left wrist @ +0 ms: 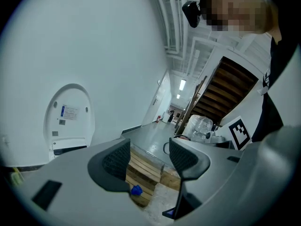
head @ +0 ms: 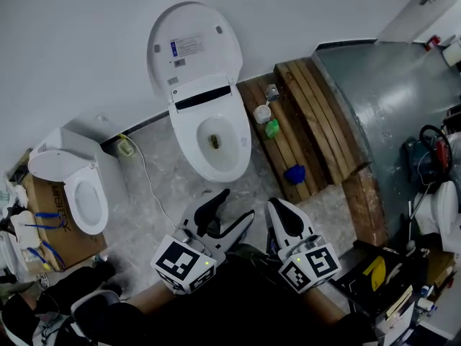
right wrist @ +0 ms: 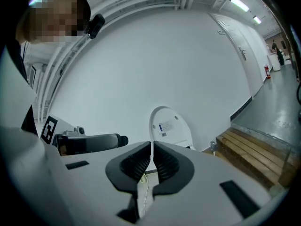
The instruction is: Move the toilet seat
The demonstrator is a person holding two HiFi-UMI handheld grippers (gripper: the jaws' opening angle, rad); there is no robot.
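Note:
A white toilet stands against the wall with its lid (head: pixel 194 45) raised upright and the bowl (head: pixel 214 137) uncovered; I cannot tell whether the seat ring is up with the lid. The same lid (left wrist: pixel 69 114) (right wrist: pixel 170 126) shows in both gripper views. My left gripper (head: pixel 232 207) hovers over the floor just in front of the bowl, jaws open and empty (left wrist: pixel 149 157). My right gripper (head: pixel 278 207) is beside it to the right, shut on nothing (right wrist: pixel 151 159). Neither touches the toilet.
A wooden pallet (head: pixel 310 121) lies right of the toilet, carrying a white cup (head: pixel 261 112), a green thing (head: pixel 271 128) and a blue thing (head: pixel 294 173). A second toilet (head: pixel 79 189) and a cardboard box (head: pixel 43 225) stand at the left. A thin cable (head: pixel 148 179) runs across the floor.

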